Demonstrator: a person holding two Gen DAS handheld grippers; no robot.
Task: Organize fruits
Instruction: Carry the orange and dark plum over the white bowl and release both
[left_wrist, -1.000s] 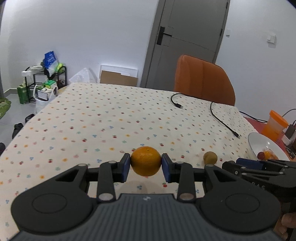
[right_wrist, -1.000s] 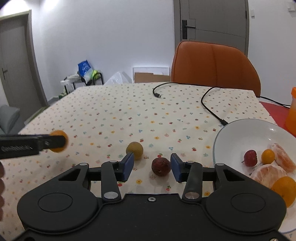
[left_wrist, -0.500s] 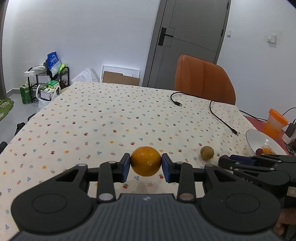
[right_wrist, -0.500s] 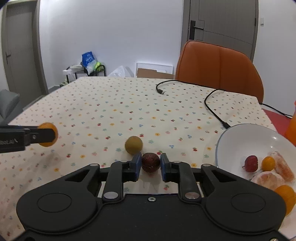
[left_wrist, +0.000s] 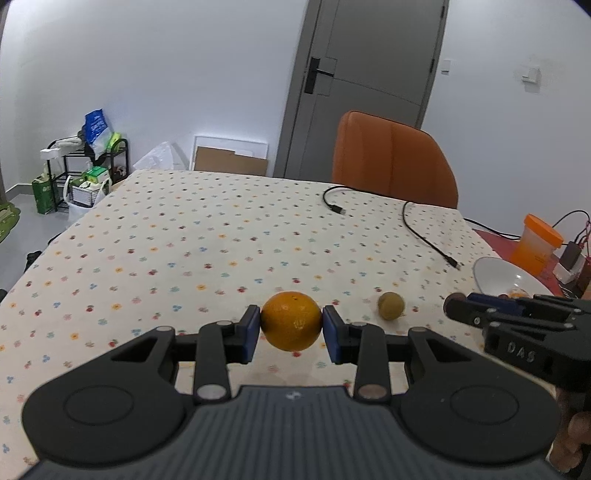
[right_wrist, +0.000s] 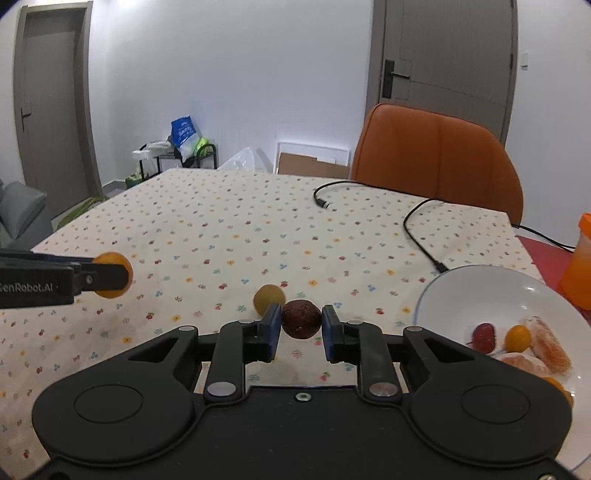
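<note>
My left gripper (left_wrist: 291, 328) is shut on an orange (left_wrist: 291, 320), held a little above the flowered tablecloth (left_wrist: 221, 240). In the right wrist view that same orange (right_wrist: 112, 275) shows at the far left between the left gripper's fingers. My right gripper (right_wrist: 300, 326) is shut on a dark red round fruit (right_wrist: 301, 318), lifted just off the cloth. A yellow-green fruit (right_wrist: 267, 297) lies on the cloth just behind its left finger; it also shows as the yellow-green fruit (left_wrist: 390, 305) in the left wrist view. A white bowl (right_wrist: 480, 291) at the right holds several fruits and peeled segments.
A black cable (right_wrist: 417, 236) loops across the far right of the table. An orange chair (right_wrist: 436, 158) stands behind the table, and an orange cup (right_wrist: 578, 266) sits past the bowl. A person's fingers (left_wrist: 569, 439) show at the lower right.
The right gripper closed on the dark red fruit and raised it slightly off the cloth. The left gripper kept holding the orange almost still.
</note>
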